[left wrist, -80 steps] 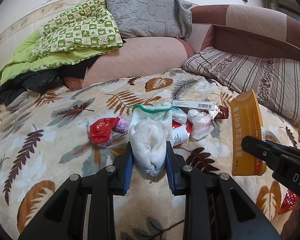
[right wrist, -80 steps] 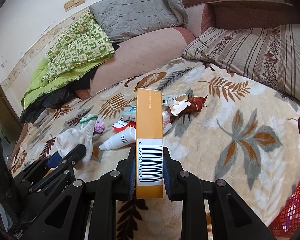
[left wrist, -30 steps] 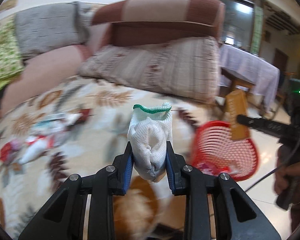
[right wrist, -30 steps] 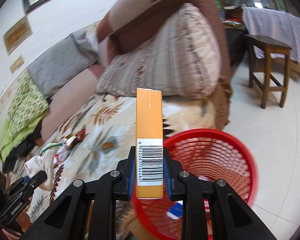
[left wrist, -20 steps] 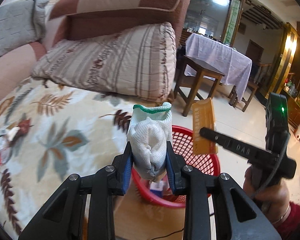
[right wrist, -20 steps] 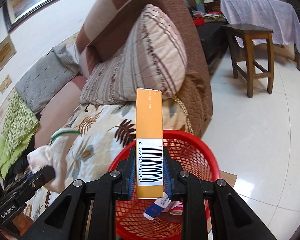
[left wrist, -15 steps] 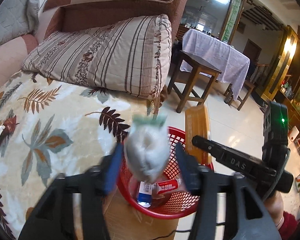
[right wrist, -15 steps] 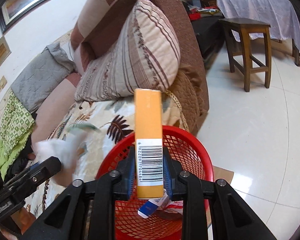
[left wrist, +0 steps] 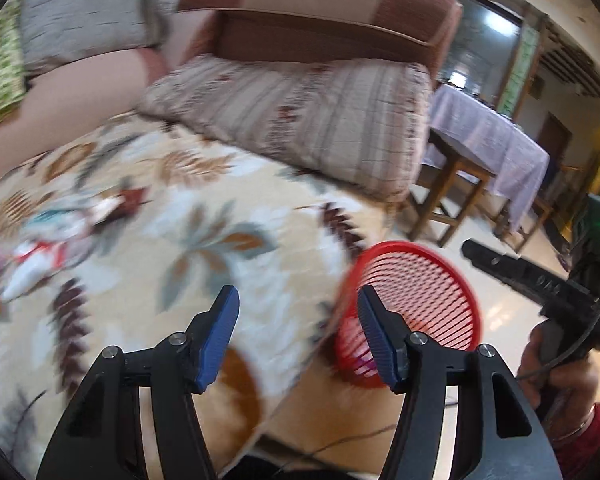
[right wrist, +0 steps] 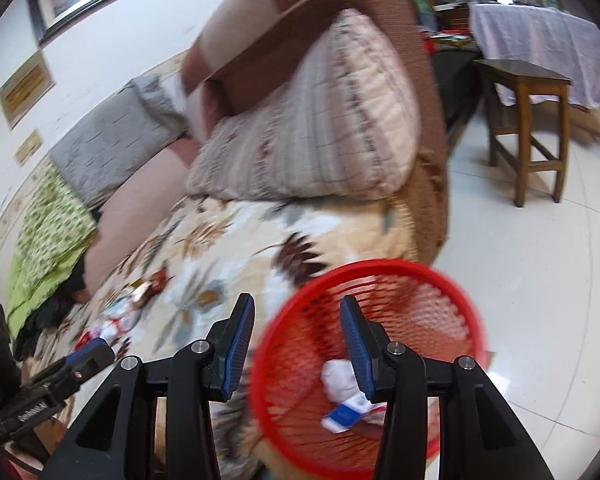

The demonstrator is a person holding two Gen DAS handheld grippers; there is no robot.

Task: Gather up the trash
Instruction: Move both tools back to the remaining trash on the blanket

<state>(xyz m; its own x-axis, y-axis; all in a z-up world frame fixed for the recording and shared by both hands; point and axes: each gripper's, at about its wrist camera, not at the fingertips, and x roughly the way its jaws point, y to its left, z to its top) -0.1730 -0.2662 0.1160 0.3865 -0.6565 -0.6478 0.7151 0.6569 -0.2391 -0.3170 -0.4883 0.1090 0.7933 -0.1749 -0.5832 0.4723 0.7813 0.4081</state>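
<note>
Both grippers are open and hold nothing. My left gripper [left wrist: 296, 300] hangs over the edge of the leaf-patterned bed cover [left wrist: 204, 216], just left of the red mesh basket [left wrist: 420, 276]. My right gripper [right wrist: 296, 312] stands over the basket's [right wrist: 440, 276] left rim. Inside the basket lie a white bundle [right wrist: 338, 380] and a blue-and-white packet [right wrist: 346, 414]. Blurred trash [left wrist: 40, 248] remains on the cover at the far left, and the same trash pile [right wrist: 120, 316] shows in the right wrist view. The right gripper [left wrist: 528, 276] shows as a black bar held by a hand [left wrist: 560, 376].
A striped pillow [left wrist: 300, 120] and a brown headboard cushion [left wrist: 320, 16] lie behind the bed. A wooden stool [right wrist: 528, 124] and a cloth-covered table [right wrist: 540, 36] stand on the tiled floor [right wrist: 520, 264] to the right. A green checked quilt [right wrist: 48, 232] lies far left.
Both grippers opened. The white glove left my left gripper and the orange box left my right gripper. Both views have swung back left toward the bed.
</note>
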